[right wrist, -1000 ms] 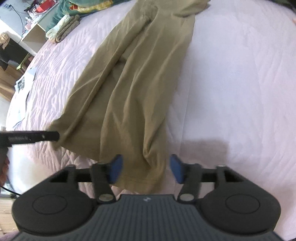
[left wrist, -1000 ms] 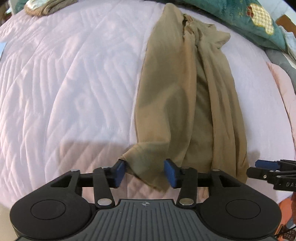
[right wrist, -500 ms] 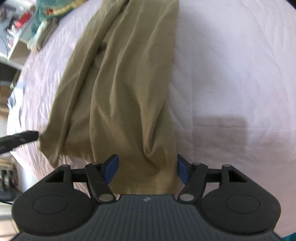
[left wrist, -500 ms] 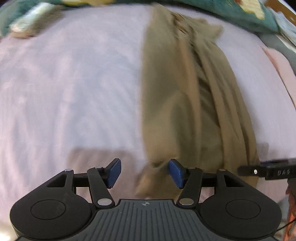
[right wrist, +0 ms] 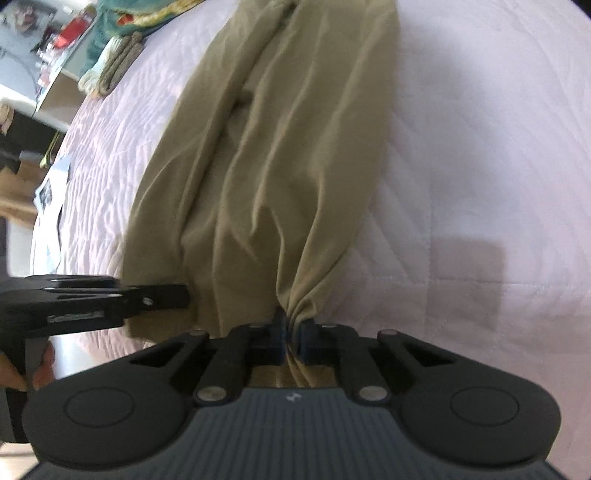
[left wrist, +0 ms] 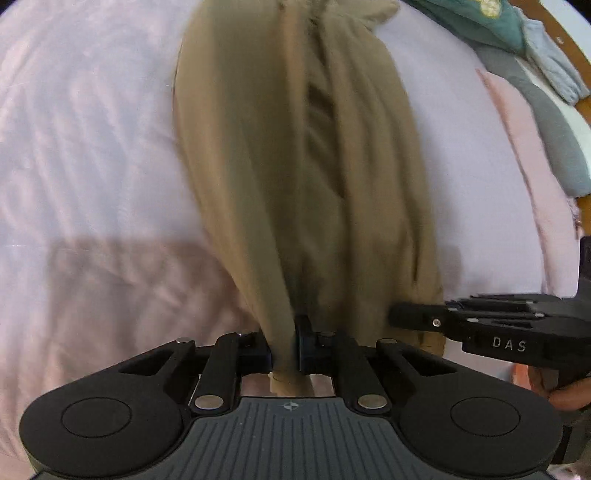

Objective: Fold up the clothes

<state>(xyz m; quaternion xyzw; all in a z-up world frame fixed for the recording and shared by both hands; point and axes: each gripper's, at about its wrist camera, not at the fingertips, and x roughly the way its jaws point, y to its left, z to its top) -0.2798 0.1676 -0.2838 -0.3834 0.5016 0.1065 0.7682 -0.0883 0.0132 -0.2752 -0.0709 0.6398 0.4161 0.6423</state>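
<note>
An olive-tan garment [left wrist: 280,166] lies lengthwise on the pale pink quilted bed [left wrist: 92,147], bunched in long folds. My left gripper [left wrist: 286,343] is shut on the garment's near hem at its left side, the cloth pinched between the blue pads. In the right wrist view the same garment [right wrist: 280,147] runs away from me, and my right gripper [right wrist: 291,338] is shut on its near right corner, the fabric gathered into a puckered tuft. Each gripper shows in the other's view: the right one [left wrist: 480,325] at the hem's right end, the left one [right wrist: 92,299] at the left.
Teal patterned bedding [left wrist: 480,22] and grey and pink cloths [left wrist: 546,140] lie along the bed's far right. Folded towels [right wrist: 114,66] sit at the far left corner beside a cluttered shelf [right wrist: 55,48]. A hand [right wrist: 22,369] holds the left gripper.
Both grippers moved forward onto the near hem and went from open to shut on the cloth. The fabric now pulls taut into gathers at each grip.
</note>
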